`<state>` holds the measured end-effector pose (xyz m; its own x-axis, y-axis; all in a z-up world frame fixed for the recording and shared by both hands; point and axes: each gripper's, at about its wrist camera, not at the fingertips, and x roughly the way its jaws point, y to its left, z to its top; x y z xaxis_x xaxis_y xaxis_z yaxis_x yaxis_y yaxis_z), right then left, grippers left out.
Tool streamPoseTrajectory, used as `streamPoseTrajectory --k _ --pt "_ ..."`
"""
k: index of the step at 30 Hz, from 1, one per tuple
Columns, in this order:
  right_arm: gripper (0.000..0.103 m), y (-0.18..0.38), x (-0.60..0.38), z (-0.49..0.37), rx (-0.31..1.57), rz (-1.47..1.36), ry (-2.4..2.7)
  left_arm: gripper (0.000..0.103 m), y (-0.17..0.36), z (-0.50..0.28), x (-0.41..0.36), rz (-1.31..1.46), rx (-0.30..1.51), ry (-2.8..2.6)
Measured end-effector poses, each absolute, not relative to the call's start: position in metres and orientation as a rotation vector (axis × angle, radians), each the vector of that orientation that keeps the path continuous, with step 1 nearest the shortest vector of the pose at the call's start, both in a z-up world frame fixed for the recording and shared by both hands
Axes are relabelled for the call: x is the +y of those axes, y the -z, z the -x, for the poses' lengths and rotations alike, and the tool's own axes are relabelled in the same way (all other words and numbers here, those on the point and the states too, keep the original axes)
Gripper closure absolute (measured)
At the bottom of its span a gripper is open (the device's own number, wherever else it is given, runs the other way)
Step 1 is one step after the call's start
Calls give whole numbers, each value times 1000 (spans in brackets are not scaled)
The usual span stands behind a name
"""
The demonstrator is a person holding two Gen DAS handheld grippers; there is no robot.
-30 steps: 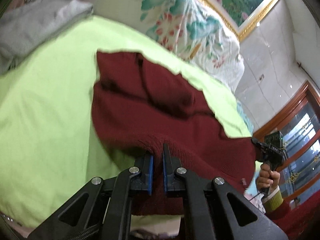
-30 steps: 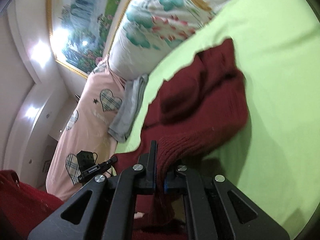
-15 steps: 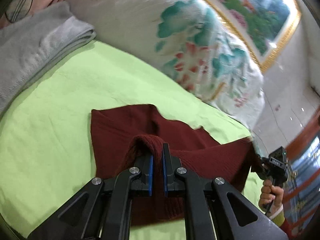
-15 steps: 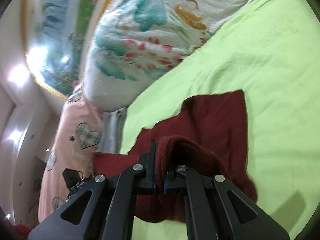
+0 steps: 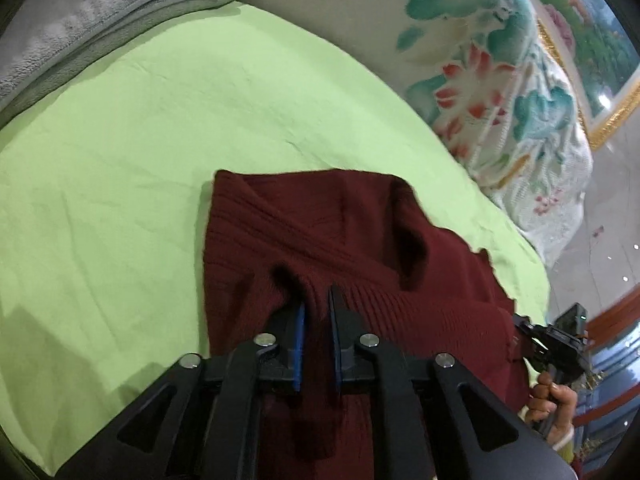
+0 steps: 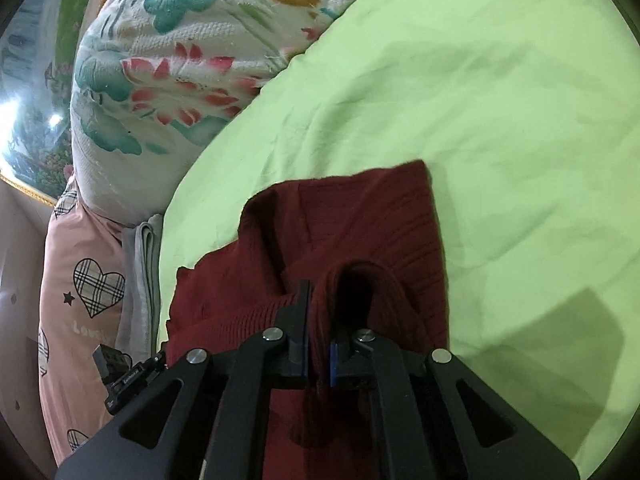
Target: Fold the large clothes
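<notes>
A dark red ribbed knit sweater [image 5: 320, 224] lies partly folded on a light green bedsheet [image 5: 120, 140]. My left gripper [image 5: 316, 304] is shut on a fold of its hem, low over the cloth. My right gripper [image 6: 318, 300] is shut on the opposite end of the same hem; the sweater [image 6: 360, 216] spreads ahead of it on the sheet [image 6: 480, 100]. The right gripper also shows at the right edge of the left wrist view [image 5: 560, 344], and the left one at the lower left of the right wrist view [image 6: 124, 376].
A floral quilt [image 5: 480, 80] is bunched along the head of the bed. A folded grey towel [image 5: 100, 12] lies at the far left. A pink pillow with plaid hearts [image 6: 84, 292] sits beside it. A framed painting [image 5: 600, 20] hangs behind.
Both grippers have carried the sweater's hem forward and down over its upper part. The lifted cloth now lies nearly flat, doubled on itself. Both stay shut on the hem.
</notes>
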<state>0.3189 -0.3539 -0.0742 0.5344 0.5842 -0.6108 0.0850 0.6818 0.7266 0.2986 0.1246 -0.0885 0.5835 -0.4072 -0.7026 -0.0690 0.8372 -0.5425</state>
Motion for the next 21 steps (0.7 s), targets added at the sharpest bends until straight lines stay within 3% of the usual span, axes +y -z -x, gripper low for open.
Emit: streamPoseTrajectory --k 2,4,5,11,17,21 --pt "86 66 -359 -306 946 -776 -318 74 80 -286 121 548 933 236" --pt "72 54 -361 -292 907 -740 -291 65 72 -270 113 541 924 271" --pt "71 46 -360 -281 879 -704 -278 63 68 -261 106 539 920 299" --pt "69 27 -293 -237 861 -506 -522 63 68 -237 35 473 983 468" --pt "69 45 -238 -257 998 -223 -484 63 78 -269 1 421 1031 445" --pt "69 41 -248 -284 962 -251 -420 63 79 -293 5 406 1026 403"
